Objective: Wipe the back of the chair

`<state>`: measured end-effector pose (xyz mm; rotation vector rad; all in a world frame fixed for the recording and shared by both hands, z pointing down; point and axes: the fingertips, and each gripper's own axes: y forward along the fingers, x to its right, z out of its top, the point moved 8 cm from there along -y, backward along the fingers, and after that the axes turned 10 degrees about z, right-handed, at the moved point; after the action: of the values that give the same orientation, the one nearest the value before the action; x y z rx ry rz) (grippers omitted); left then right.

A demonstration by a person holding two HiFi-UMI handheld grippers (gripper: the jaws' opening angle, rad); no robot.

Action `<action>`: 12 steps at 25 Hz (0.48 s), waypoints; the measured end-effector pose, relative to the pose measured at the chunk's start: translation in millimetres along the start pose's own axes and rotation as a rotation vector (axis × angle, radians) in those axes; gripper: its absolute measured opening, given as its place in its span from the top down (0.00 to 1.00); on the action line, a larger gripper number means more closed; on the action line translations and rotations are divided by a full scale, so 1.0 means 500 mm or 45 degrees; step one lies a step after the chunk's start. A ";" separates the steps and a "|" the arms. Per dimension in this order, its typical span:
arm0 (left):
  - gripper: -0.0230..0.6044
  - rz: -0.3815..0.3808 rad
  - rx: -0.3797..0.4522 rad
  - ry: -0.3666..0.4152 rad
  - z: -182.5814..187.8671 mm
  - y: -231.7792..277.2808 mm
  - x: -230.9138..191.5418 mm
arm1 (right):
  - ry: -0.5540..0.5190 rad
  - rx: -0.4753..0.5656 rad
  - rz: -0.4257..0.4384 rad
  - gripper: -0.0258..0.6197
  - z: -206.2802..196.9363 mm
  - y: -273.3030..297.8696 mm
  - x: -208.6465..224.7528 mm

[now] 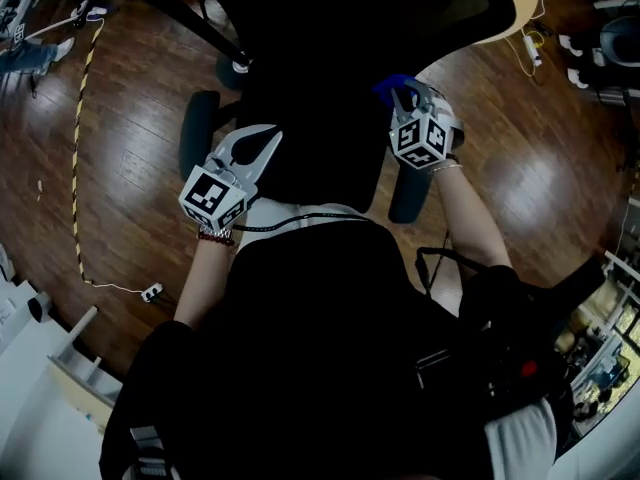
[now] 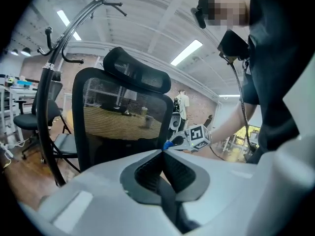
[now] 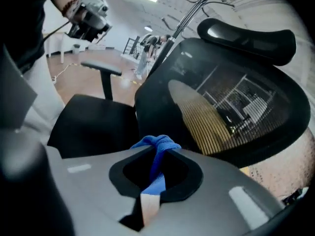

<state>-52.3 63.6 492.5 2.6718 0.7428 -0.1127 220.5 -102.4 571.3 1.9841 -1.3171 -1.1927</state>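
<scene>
1. Step in hand: bringing the cloth to the chair (image 2: pixel 123 117) for the wipe. Its mesh back (image 3: pixel 221 102) stands upright below the headrest (image 3: pixel 246 36)
2. The right tool (image 3: pixel 157 149) is clamped on a bunched blue cloth (image 3: pixel 156 142), which stands out past its tips
3. The cloth sits close beside one side edge of the mesh back, above the seat (image 3: pixel 93 117). No view confirms contact with the mesh
4. The left tool (image 2: pixel 162 152) has its jaws pressed together with nothing between them. It is held off the chair, on the far side of the back from the right tool
5. Judgement: the wipe is at or near its start
6. Next move calls for pressing the cloth onto the mesh and sweeping across it with a firm grip. The mesh may drag the cloth, and the chair may turn under pressure
</scene>
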 end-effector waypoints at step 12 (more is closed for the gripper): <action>0.96 0.103 -0.003 -0.211 -0.075 -0.038 0.059 | -0.064 -0.310 0.195 0.92 -0.103 0.097 -0.012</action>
<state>-37.2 106.6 516.0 2.6468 0.5817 -0.3076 240.0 -121.4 636.8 1.6624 -1.2568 -1.2699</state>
